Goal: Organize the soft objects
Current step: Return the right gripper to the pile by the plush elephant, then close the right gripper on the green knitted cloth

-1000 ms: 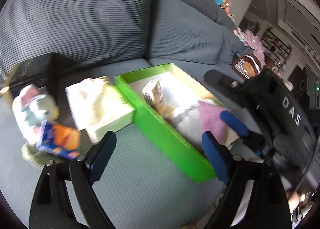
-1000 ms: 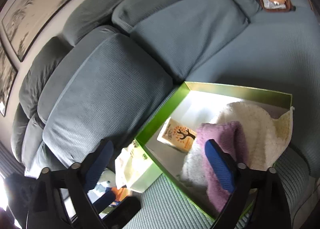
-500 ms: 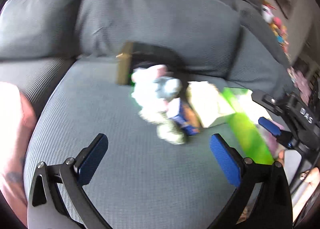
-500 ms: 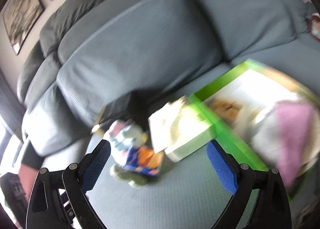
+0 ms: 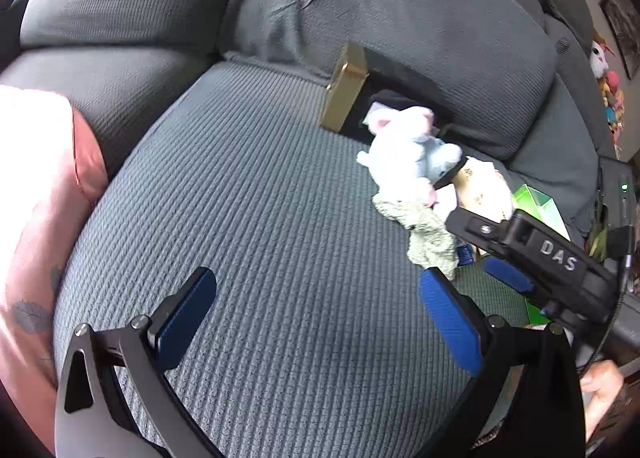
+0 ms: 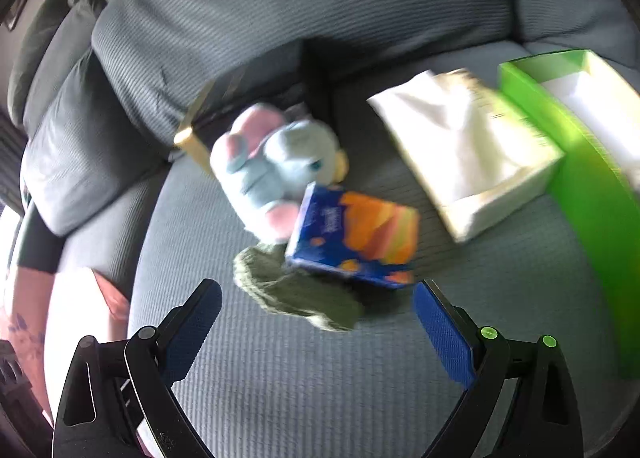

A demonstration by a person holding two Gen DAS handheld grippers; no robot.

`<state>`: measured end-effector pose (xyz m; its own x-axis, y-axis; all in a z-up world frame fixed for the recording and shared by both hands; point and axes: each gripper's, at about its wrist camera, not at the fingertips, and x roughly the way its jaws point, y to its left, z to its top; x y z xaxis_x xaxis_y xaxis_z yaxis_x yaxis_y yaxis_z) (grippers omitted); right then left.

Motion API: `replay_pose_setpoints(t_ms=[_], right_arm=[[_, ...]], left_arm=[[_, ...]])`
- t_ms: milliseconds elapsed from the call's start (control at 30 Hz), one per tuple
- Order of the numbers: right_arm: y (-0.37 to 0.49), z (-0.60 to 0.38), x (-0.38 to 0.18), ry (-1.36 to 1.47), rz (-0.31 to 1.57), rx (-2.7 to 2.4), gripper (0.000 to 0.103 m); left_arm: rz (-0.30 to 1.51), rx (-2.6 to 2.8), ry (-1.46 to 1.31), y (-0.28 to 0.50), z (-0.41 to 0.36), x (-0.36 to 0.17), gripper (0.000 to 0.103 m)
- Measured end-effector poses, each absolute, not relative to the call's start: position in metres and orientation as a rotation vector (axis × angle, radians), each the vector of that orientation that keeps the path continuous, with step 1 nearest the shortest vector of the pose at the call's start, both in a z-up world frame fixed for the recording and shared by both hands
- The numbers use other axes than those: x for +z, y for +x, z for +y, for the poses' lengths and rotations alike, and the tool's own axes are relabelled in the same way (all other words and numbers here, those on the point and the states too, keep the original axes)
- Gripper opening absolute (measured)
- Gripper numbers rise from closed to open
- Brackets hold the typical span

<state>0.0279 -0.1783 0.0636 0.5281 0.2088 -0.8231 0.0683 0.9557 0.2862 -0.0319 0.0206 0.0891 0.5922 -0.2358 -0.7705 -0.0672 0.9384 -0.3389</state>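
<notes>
Two claws, both wide open, empty: left claw (image 5: 316, 322) over bare sofa seat (image 5: 248, 217); right claw (image 6: 318, 322) near green cloth (image 6: 296, 294). Plush (image 6: 272, 165), blue box (image 6: 352, 234) piled beside. Step: reaching pile. Next: close on cloth, carry to green bin (image 6: 580, 161).

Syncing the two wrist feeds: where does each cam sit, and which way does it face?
Left wrist: on the open left gripper, angled down at the sofa seat; shows the right gripper and pink sleeve.
Right wrist: on the open right gripper, facing the plush toy, green sock, green box.
Shared: toy, sock, seat.
</notes>
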Motion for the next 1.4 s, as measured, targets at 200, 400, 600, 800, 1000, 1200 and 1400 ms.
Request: replay_pose_setpoints(t_ms=[200, 400, 600, 800, 1000, 1200, 1400], right_arm=[[0.043, -0.161, 0.036, 0.247, 1.096, 0.057, 0.097], [0.047, -0.152, 0.022, 0.160, 1.092, 0.021, 0.097], [0.049, -0.132, 0.011, -0.016, 1.078, 0.018, 0.103], [0.048, -0.126, 0.009, -0.038, 1.055, -0.043, 0.101], [0.042, -0.133, 0.022, -0.023, 1.031, -0.041, 0.047], [0.025, -0.125, 0.028, 0.035, 1.117, 0.197, 0.040], [0.012, -0.109, 0.024, 0.056, 1.205, 0.351, 0.040]], left_arm=[[0.955, -0.081, -0.376, -0.028, 0.031, 0.084, 0.101], [0.981, -0.075, -0.401, -0.026, 0.038, 0.080, 0.101], [0.992, -0.073, -0.409, -0.024, 0.043, 0.078, 0.101], [0.983, -0.068, -0.423, -0.025, 0.049, 0.080, 0.101], [0.985, -0.056, -0.437, -0.024, 0.054, 0.081, 0.101], [0.973, -0.053, -0.453, -0.026, 0.059, 0.083, 0.101], [0.968, -0.047, -0.516, -0.027, 0.072, 0.083, 0.101]])
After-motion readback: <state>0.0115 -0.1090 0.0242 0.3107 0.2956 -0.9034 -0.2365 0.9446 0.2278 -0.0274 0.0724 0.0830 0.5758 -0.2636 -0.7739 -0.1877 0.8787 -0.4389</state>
